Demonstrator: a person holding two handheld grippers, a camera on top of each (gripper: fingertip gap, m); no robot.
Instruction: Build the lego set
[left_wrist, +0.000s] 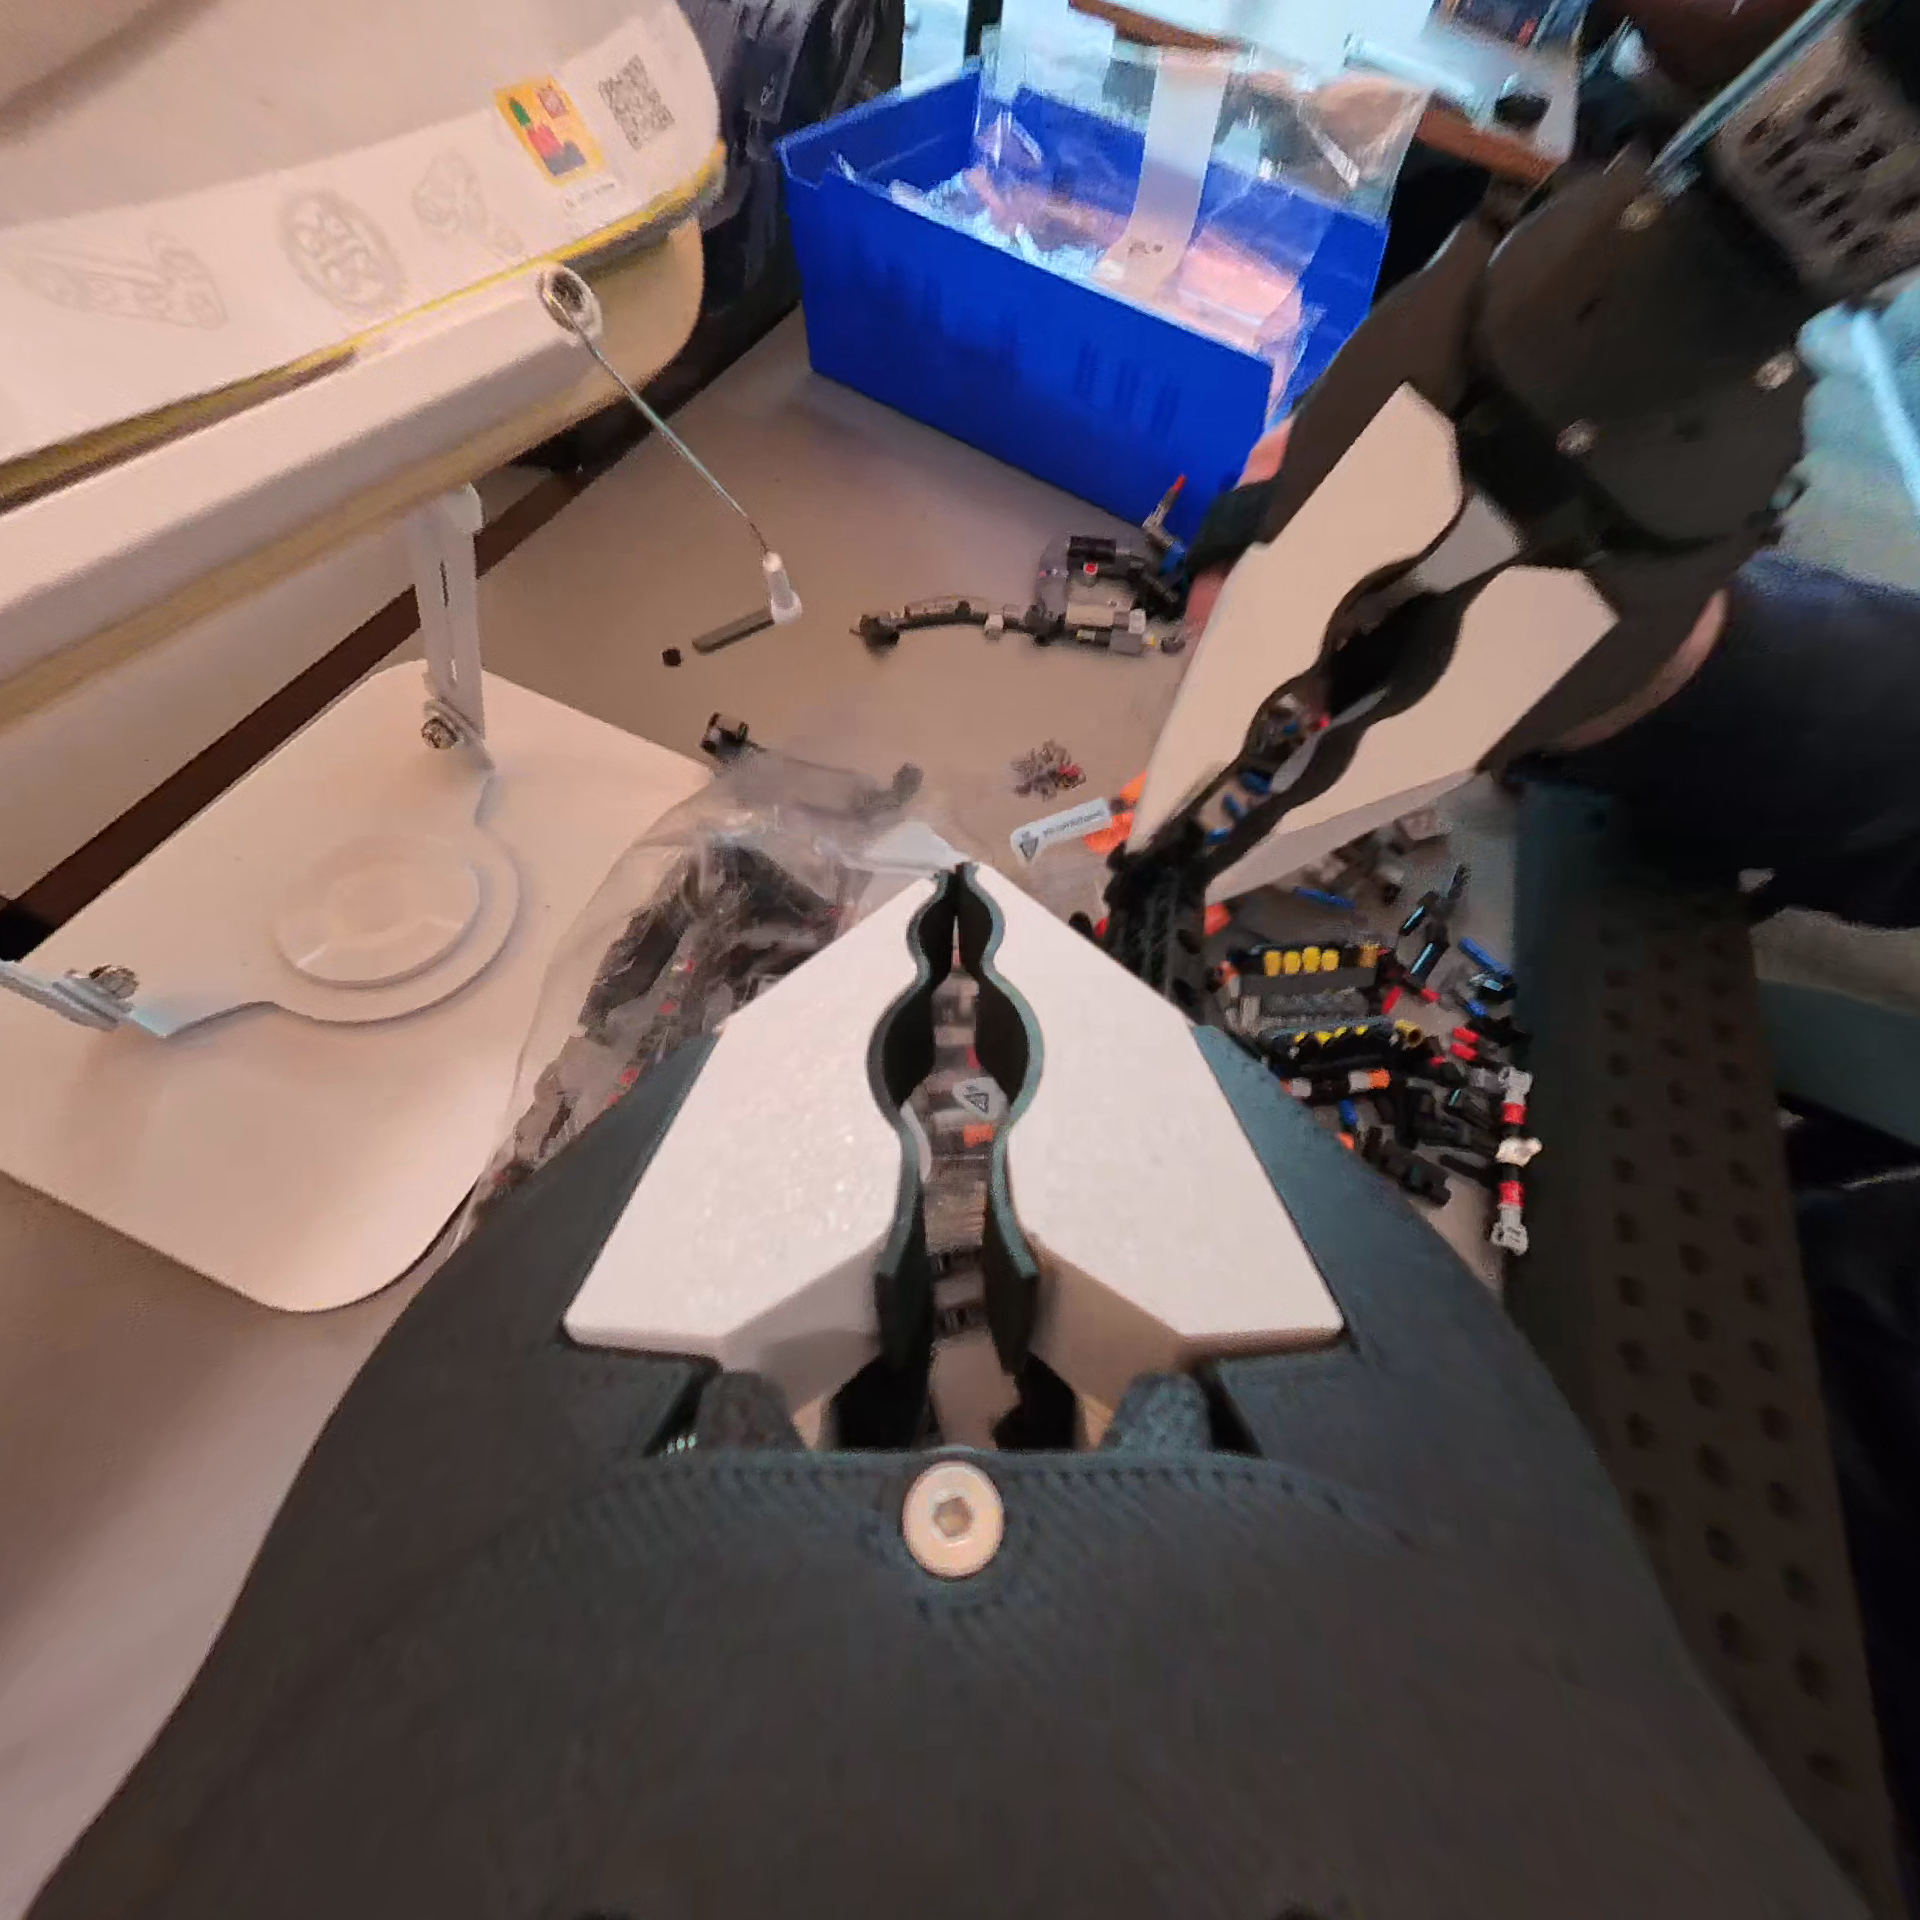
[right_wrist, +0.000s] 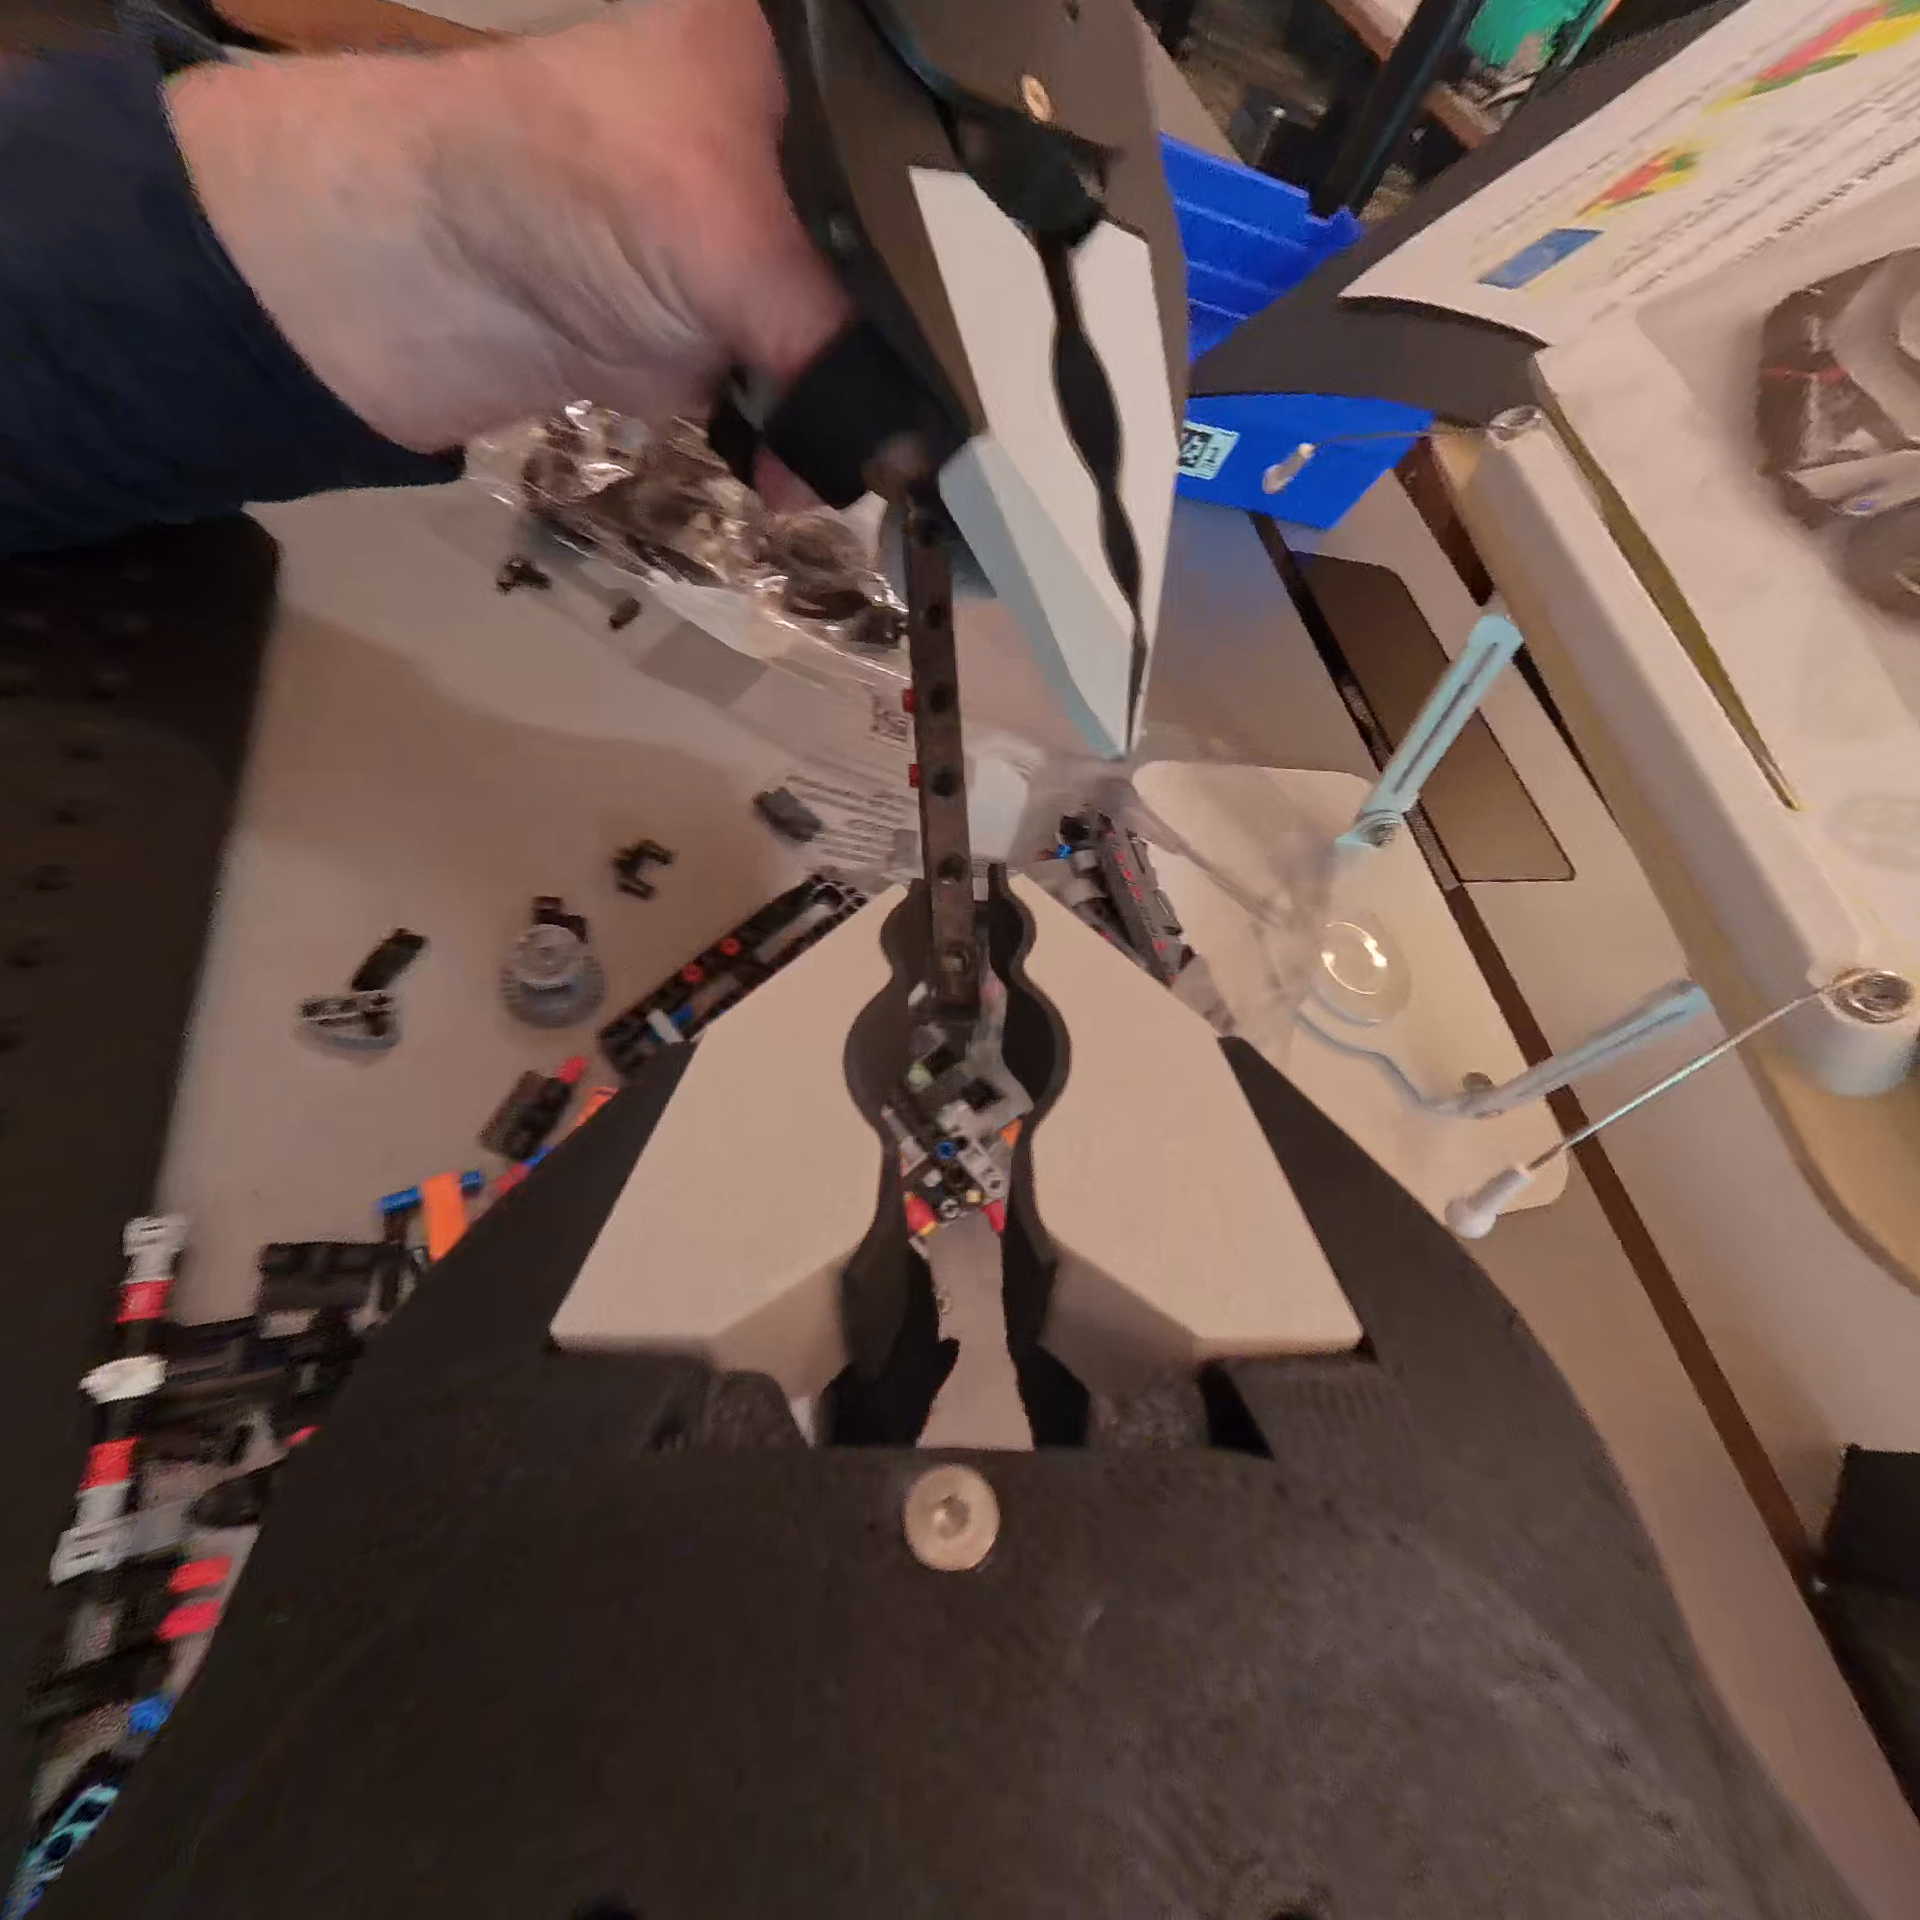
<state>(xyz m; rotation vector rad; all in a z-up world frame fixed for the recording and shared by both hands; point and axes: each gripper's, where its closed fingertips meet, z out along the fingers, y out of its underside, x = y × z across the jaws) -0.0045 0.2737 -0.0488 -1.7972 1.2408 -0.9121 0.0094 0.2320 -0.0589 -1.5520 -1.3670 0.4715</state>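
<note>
**Steadying a beam assembly while the bag corner is being held**

The right gripper (right_wrist: 961, 914) is clamping the lower end of a long black perforated lego beam (right_wrist: 940, 727), which is standing nearly upright between its fingertips. A small multicoloured lego sub-assembly (right_wrist: 951, 1143) is showing through the gap behind the fingertips; whether it is joined to the beam cannot be told.

The left gripper (left_wrist: 958, 878) is standing with its fingers pressed together, and its tips are pinching the edge of a clear plastic bag of dark lego parts (left_wrist: 686, 935), which is lying on the grey counter (left_wrist: 914, 499). In the right wrist view the left gripper is sitting just beside the beam's upper half, its tips touching the clear film.

To do this step well, the operator should probably be keeping the beam vertical and the grip firm, since a tilt would likely be twisting the pins.

Loose black, red, blue and yellow lego pieces (left_wrist: 1351, 1029) are lying scattered near the right gripper. A blue plastic bin (left_wrist: 1039, 343) is sitting well apart.
</note>
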